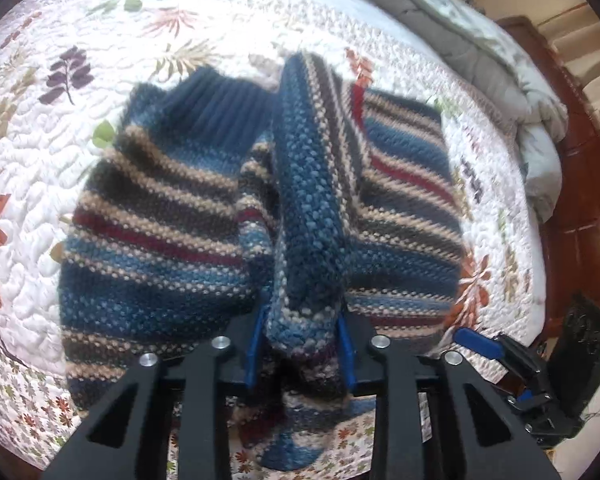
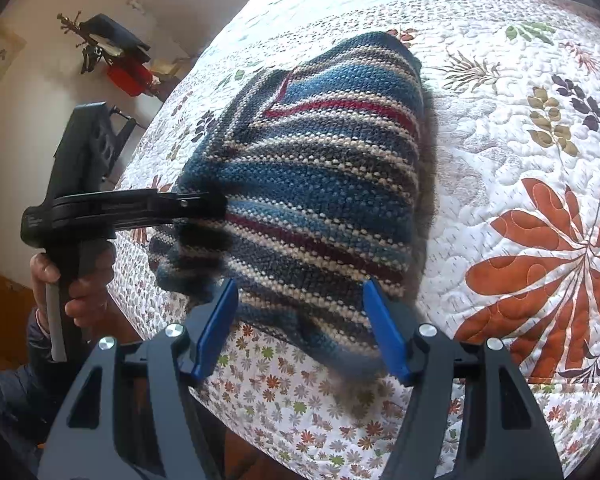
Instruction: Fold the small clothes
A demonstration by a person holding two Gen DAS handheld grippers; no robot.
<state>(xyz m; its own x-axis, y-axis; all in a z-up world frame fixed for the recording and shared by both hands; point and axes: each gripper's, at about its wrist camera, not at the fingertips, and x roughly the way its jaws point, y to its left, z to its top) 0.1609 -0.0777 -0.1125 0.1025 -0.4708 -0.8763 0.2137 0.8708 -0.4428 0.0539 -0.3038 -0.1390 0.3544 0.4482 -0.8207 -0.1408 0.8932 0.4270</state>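
Observation:
A small striped knit sweater in blue, beige, grey and red lies on the quilted bed cover. My left gripper is shut on a bunched fold of the sweater and holds it raised above the rest of the garment. In the right wrist view the sweater hangs partly lifted, and the left gripper grips its left edge. My right gripper is open, its blue fingers spread just in front of the sweater's near hem and holding nothing. The right gripper also shows at the lower right of the left wrist view.
The white floral quilt covers the bed, whose near edge runs below the sweater. A rolled grey duvet lies at the head. A dark wood headboard stands behind it. A wall rack hangs beyond the bed's left side.

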